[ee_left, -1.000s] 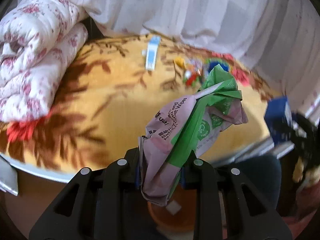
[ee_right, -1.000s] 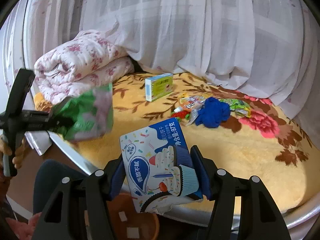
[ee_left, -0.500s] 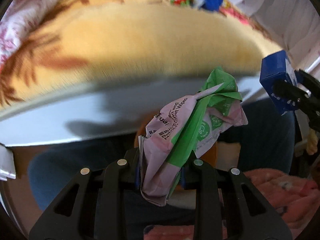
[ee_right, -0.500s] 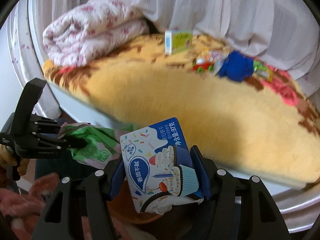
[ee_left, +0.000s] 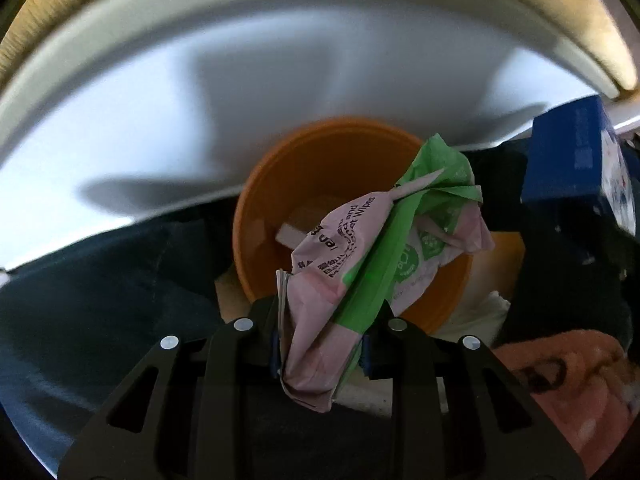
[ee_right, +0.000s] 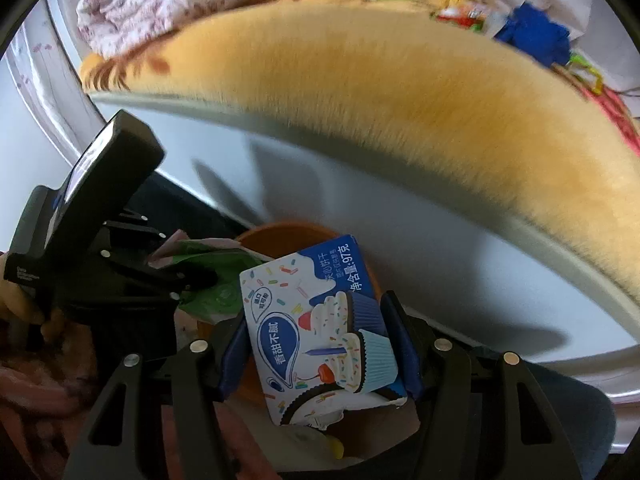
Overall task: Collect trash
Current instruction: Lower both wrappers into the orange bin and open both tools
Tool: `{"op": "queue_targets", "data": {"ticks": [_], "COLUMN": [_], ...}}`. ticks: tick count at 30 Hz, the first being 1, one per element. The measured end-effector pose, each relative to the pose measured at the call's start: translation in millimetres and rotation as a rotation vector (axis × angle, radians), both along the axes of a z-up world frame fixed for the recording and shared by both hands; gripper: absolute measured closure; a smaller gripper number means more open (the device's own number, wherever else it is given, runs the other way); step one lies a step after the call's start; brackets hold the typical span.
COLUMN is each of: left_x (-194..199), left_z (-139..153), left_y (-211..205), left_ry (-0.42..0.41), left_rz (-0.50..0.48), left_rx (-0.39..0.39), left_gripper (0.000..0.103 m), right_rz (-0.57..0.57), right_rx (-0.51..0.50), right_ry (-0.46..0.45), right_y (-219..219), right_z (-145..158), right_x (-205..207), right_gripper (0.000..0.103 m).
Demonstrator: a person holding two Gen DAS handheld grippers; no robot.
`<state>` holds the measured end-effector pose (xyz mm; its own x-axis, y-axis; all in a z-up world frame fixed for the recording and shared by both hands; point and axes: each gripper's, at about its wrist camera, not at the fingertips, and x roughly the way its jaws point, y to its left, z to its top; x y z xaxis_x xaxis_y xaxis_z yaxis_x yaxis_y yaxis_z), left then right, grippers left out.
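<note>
the left gripper (ee_left: pixel 320 344) is clamped on a crumpled pink-and-green wet wipes packet (ee_left: pixel 372 272), which sticks forward over the orange bin (ee_left: pixel 256 216). the right gripper (ee_right: pixel 320 344) squeezes a blue biscuit box (ee_right: pixel 316 328) between its fingers, just above the same bin (ee_right: pixel 280 236).

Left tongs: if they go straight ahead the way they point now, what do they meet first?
Probably the orange bin. The left tongs, shut on the wipes wrapper, point into its open mouth; the wrapper would enter first. Depth is unclear.
</note>
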<state>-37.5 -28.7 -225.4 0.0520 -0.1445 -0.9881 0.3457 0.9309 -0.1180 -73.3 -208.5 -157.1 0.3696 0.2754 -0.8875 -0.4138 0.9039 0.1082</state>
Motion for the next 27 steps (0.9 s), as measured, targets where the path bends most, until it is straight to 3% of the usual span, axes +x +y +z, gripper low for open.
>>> {"op": "queue_targets", "data": {"ticks": [9, 18, 20, 23, 25, 27], "left_x": [4, 10, 11, 11, 12, 12], "left_z": [-12, -19, -17, -14, -10, -8], "left_y": [-1, -3, -3, -4, -4, -3], "left_ry": [0.043, 0.068, 0.054, 0.042, 0.023, 0.014], "left_rz": [0.022, 0.037, 0.042, 0.047, 0.052, 0.052], "left_rx": [0.035, 0.044, 0.052, 0.045, 0.051, 0.049], "left_gripper": [0.075, 0.072, 0.069, 0.057, 0.042, 0.040], "right_rz": [0.008, 0.002, -0.005, -0.018, -0.029, -0.040], "right_rx": [-0.021, -0.018, -0.008, -0.003, -0.003, -0.002], "right_ry": [0.085, 0.116, 0.123, 0.120, 0.109, 0.099], "right_y": [7, 8, 8, 2, 1, -1], "right_z": [-32, -42, -44, -43, -41, -38], "right_x": [10, 20, 22, 24, 25, 25], "right_gripper": [0.043, 0.042, 0.040, 0.030, 0.028, 0.023]}}
